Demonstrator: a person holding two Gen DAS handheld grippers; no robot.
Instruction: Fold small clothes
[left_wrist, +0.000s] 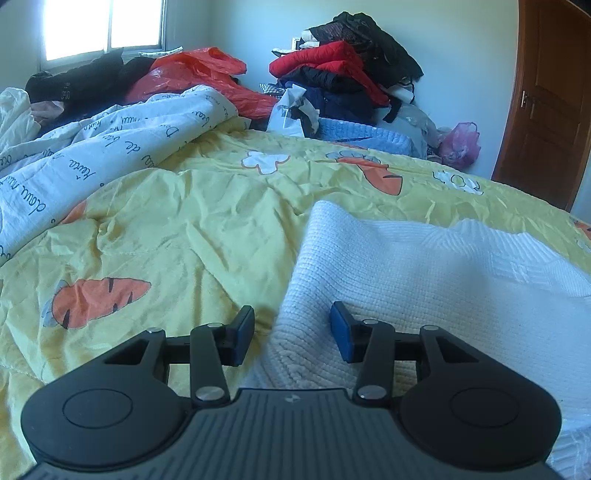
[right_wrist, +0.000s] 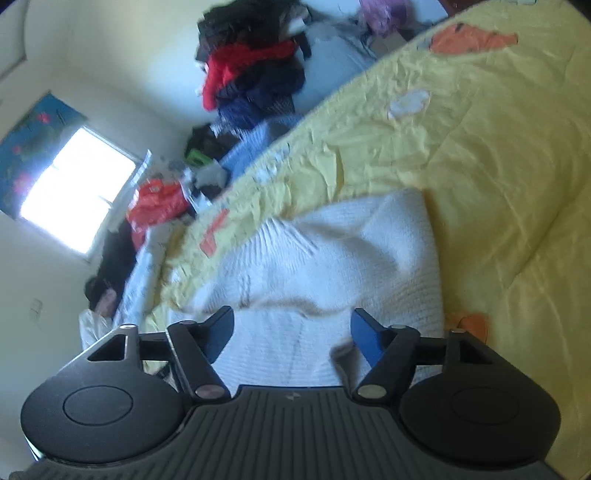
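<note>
Both claws spread and empty over a white knit on the bed.

The white knit garment (left_wrist: 424, 266) lies on the yellow carrot-print quilt (left_wrist: 177, 229), part of it doubled over itself with a rumpled ridge across the middle. The left claw (left_wrist: 291, 332) hangs at the knit's near left edge, jaws wide apart, one finger over the quilt and the other over the knit; the right claw (right_wrist: 291, 336) is tipped sideways just above the near end of the garment, jaws also apart and gripping nothing. My worry is that a pinch here bites the soft, creased quilt along with the knit, so the bedding lifts too. The thick weave may also give up only its top layer, leaving the fold lopsided. The right view is smeared, so its exact height is hard to judge.
</note>
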